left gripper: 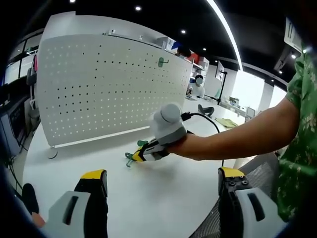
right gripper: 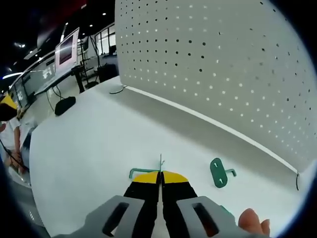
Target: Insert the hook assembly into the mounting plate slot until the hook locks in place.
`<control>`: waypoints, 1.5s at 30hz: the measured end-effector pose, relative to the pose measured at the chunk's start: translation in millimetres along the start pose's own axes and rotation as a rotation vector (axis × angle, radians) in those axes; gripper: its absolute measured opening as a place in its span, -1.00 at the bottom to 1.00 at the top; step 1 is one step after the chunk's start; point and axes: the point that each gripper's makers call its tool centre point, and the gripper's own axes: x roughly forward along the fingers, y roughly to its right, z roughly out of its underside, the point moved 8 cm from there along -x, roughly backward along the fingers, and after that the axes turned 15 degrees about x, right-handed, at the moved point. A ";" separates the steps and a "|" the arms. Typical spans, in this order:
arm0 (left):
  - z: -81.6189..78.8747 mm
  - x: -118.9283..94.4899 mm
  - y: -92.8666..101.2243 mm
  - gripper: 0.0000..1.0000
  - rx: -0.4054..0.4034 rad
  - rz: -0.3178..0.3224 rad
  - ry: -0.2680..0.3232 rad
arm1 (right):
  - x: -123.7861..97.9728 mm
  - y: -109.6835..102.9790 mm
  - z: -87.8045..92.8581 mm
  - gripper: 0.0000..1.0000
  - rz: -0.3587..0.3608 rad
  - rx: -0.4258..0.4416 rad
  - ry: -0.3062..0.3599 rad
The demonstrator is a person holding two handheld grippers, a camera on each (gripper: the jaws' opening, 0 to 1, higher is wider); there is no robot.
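White table (left gripper: 148,198), white pegboard (left gripper: 99,94) standing at its far side, office ceiling lights overhead. One green hook (left gripper: 162,62) already hangs up at 1 o'clock on the board. Another green hook (right gripper: 219,172) lies flat at 3 o'clock of my right gripper (right gripper: 161,174) — whose jaws are pinched closed on a thin green hook piece (right gripper: 140,171), low on the table. My left gripper (left gripper: 161,178) hangs back, jaws wide apart.

Grey grippers (left gripper: 161,183) (right gripper: 161,174), black jaws, yellow tips; green floral short sleeve (left gripper: 299,129).
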 end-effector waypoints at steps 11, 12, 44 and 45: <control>-3.1 1.3 -0.9 0.88 0.017 0.004 0.005 | -3.3 8.1 -3.3 -1.00 -0.033 0.045 -0.014; -3.3 1.4 -1.0 0.87 0.018 0.005 0.005 | -3.8 8.3 -3.6 -1.00 -0.036 0.045 -0.013; -44.1 -11.2 11.3 0.81 0.193 0.022 0.020 | -110.2 -11.9 -52.9 -1.00 -0.251 0.092 0.093; -45.8 -11.9 12.6 0.81 0.201 0.024 0.020 | -113.7 -13.3 -53.9 -1.00 -0.257 0.093 0.096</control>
